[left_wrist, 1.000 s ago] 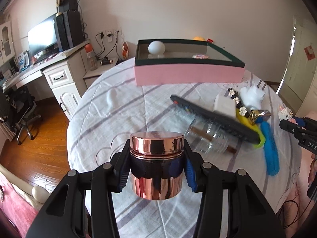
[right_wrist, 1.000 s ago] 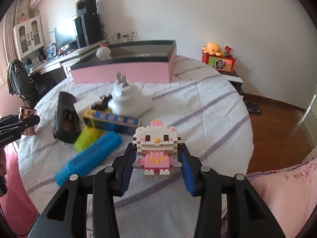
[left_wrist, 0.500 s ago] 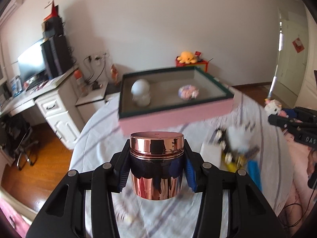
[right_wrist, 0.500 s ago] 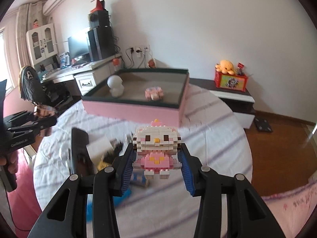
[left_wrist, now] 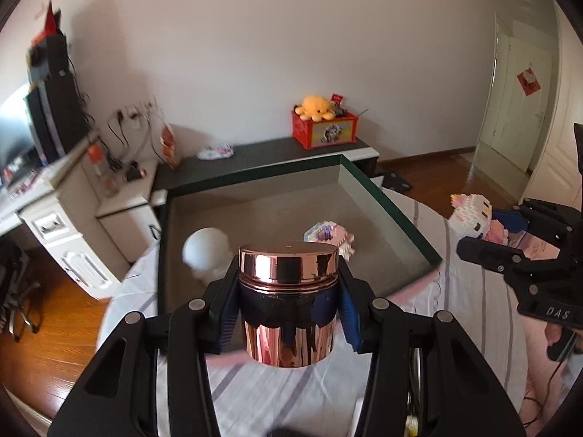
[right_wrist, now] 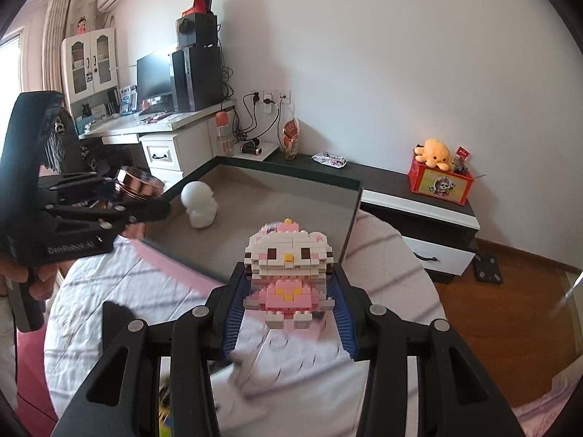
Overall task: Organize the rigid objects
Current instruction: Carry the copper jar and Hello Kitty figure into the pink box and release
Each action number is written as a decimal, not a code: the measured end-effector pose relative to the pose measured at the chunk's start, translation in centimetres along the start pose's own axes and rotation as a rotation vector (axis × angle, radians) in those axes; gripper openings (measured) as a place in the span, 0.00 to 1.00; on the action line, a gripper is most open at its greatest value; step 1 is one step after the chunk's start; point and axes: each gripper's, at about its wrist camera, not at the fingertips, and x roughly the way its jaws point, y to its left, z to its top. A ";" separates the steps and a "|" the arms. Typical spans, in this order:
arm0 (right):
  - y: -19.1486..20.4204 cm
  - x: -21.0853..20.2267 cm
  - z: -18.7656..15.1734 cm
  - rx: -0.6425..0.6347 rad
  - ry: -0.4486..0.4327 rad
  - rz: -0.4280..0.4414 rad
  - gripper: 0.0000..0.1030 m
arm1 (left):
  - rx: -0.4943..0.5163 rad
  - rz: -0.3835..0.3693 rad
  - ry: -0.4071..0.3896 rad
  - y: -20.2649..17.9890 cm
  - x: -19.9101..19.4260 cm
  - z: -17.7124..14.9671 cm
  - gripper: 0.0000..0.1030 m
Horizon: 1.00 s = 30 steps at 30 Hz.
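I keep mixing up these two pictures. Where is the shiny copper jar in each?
Left wrist view: copper jar centre foreground, clamped in the left gripper.
Right wrist view: copper jar at left edge, mostly hidden by that gripper.
Shared landmark: white round figure inside the pink box.

Blurred items (right_wrist: 189, 393) beneath the right claw (right_wrist: 288, 313) are unidentifiable.

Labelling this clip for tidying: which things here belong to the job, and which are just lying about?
Job:
- copper jar in left gripper
- brick cat figure in right gripper
- pink box
- white figurine

Lying about:
- octopus plush
- red crate
- monitor
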 end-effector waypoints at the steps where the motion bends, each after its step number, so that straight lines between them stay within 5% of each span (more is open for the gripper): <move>1: -0.1 0.8 0.6 -0.008 0.009 0.002 0.43 | -0.005 -0.010 0.013 0.2 1.0 0.2 0.46; 10: -1.5 8.2 4.0 -0.050 0.110 0.028 0.43 | -0.009 0.046 0.175 2.1 8.9 0.1 0.46; 30: -2.1 16.9 5.3 -0.111 0.266 0.040 0.43 | 0.043 0.110 0.238 3.9 12.3 0.3 0.46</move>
